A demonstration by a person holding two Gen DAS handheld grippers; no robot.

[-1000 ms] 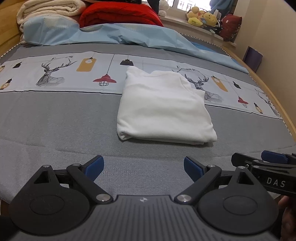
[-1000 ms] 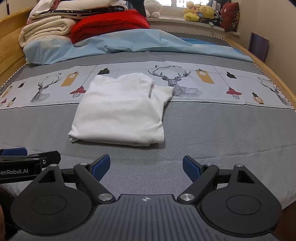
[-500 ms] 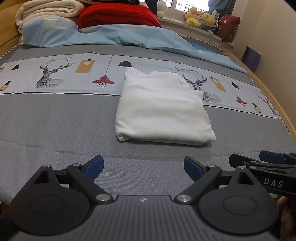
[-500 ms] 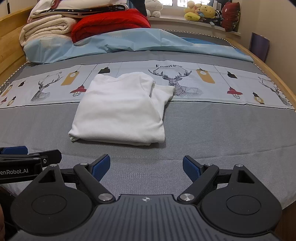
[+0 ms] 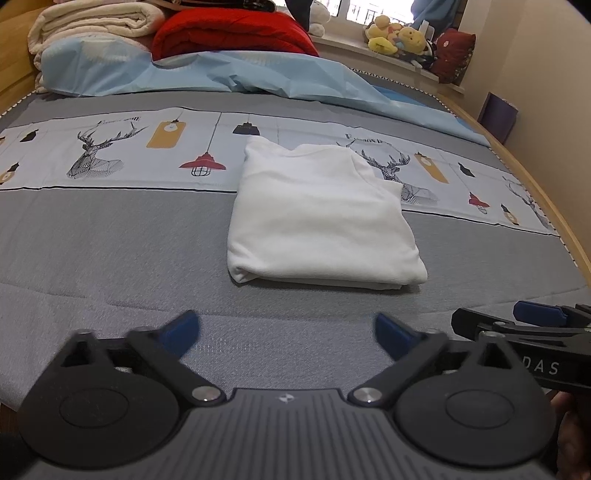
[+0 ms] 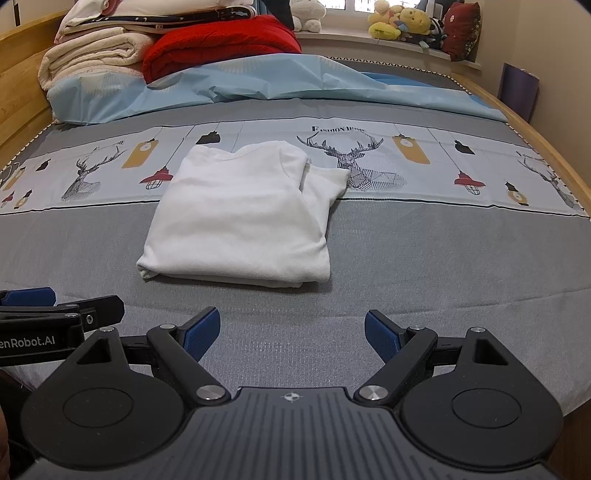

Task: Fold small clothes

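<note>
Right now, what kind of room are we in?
Most likely a bedroom. The folded white shirt lies on a bed's grey cover printed with deer and lamps, rolled blankets are stacked at its far end, and stuffed toys sit on the window ledge.

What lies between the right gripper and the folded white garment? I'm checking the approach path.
Only bare grey bedspread lies between the right gripper and the white garment, clearest in the right wrist view.

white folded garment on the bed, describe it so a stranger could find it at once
On the grey bed cover, find the pale printed band of deer and lamps. The white folded garment lies across that band's near edge, the only plain white piece lying flat mid-bed.
</note>
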